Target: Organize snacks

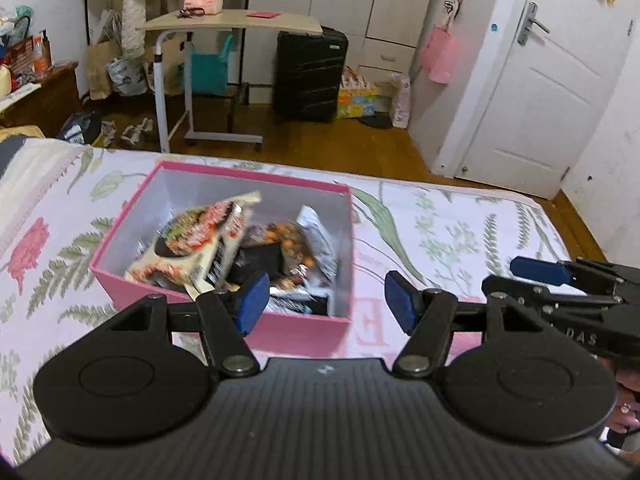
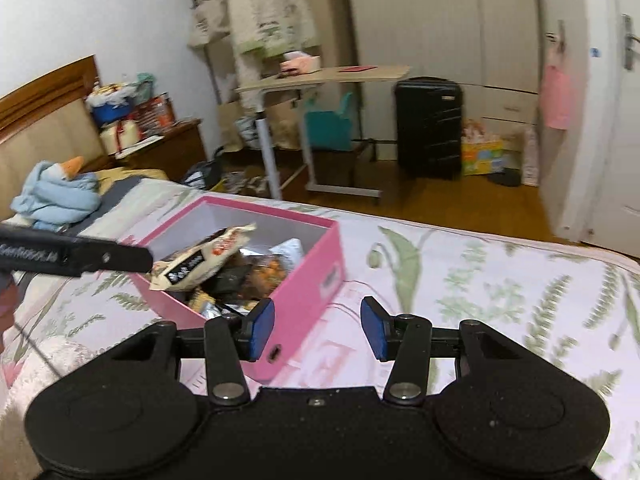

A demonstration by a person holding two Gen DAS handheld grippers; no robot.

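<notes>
A pink box [image 1: 132,216] stands on the floral bedspread and holds several snack packets. A cream noodle packet [image 1: 192,240] lies tilted on top at its left, and dark and orange packets [image 1: 288,240] lie beside it. My left gripper [image 1: 324,300] is open and empty, just above the box's near wall. My right gripper [image 2: 318,330] is open and empty, near the box's [image 2: 304,280] right front corner. The noodle packet [image 2: 208,260] also shows in the right wrist view. The right gripper also shows at the left wrist view's right edge [image 1: 536,270].
The bedspread [image 1: 440,224] extends to the right of the box. Blue clothes [image 2: 56,196] lie near the headboard. Beyond the bed are a rolling side table [image 1: 232,24], a black suitcase [image 1: 308,76], a nightstand [image 1: 40,96] and a white door [image 1: 552,80].
</notes>
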